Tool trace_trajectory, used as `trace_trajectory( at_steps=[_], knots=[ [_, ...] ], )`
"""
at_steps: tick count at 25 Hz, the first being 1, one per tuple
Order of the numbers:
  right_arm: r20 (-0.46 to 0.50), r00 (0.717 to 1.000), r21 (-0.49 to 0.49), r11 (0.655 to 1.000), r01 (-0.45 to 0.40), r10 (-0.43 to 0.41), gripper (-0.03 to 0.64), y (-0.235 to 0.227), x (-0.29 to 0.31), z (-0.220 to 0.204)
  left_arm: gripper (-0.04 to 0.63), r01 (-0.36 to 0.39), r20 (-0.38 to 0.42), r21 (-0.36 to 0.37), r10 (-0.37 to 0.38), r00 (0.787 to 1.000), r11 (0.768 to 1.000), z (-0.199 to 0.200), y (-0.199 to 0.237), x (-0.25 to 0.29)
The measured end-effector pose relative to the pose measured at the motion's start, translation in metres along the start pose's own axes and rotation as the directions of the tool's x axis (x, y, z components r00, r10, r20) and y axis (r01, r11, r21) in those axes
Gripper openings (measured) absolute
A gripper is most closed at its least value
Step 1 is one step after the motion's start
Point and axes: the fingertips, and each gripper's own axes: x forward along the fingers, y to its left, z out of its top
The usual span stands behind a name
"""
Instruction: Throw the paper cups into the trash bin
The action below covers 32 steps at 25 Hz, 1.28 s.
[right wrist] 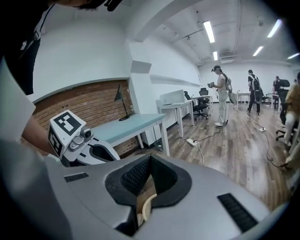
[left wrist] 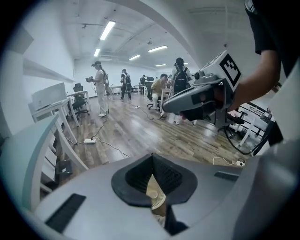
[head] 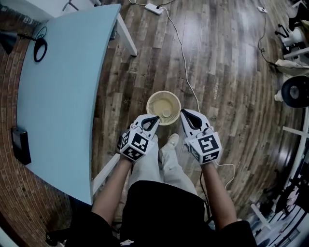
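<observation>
A beige slatted trash bin (head: 155, 103) stands on the wood floor just ahead of my feet. A small pale round thing (head: 166, 114) lies inside it, perhaps a paper cup. My left gripper (head: 155, 117) hangs over the bin's near left rim, shut and holding nothing. My right gripper (head: 183, 114) hangs at the near right rim, also shut and empty. In the left gripper view the bin (left wrist: 156, 197) shows through the slit under the closed jaws of my left gripper (left wrist: 152, 164). The right gripper view shows the bin (right wrist: 146, 206) the same way. No cup stands on the table.
A light blue table (head: 67, 87) fills the left, with a black lamp (head: 39, 48) and a flat black object (head: 21, 144) on it. A power strip (head: 153, 8) and its white cable (head: 186, 67) lie on the floor. Stands and a chair base (head: 295, 91) crowd the right edge.
</observation>
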Motion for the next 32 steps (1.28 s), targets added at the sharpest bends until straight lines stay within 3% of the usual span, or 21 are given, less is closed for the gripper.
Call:
trace_trajectory(
  at_steps=[13,20,25,32],
  knots=[
    [0.115,0.990,-0.094,0.993,-0.071,0.081,0.005,0.017,-0.050,0.067,0.009,-0.172,0.130,-0.083,0.181,0.975,0.982,0.077,-0.007,-0.070],
    [0.159,0.980,-0.118,0.988,-0.103,0.121,0.005,0.043,-0.056,0.092,0.009,-0.199,0.194,-0.132,0.222,0.955,0.971,0.097,-0.010,-0.105],
    [0.180,0.975,-0.144,0.984,-0.108,0.133,0.005,0.058,-0.064,0.105,0.009,-0.224,0.261,-0.168,0.262,0.929,0.960,0.108,-0.006,-0.132],
    [0.214,0.967,-0.165,0.981,-0.105,0.139,0.005,0.093,-0.080,0.114,0.009,-0.245,0.341,-0.165,0.289,0.895,0.955,0.116,-0.014,-0.177]
  ],
)
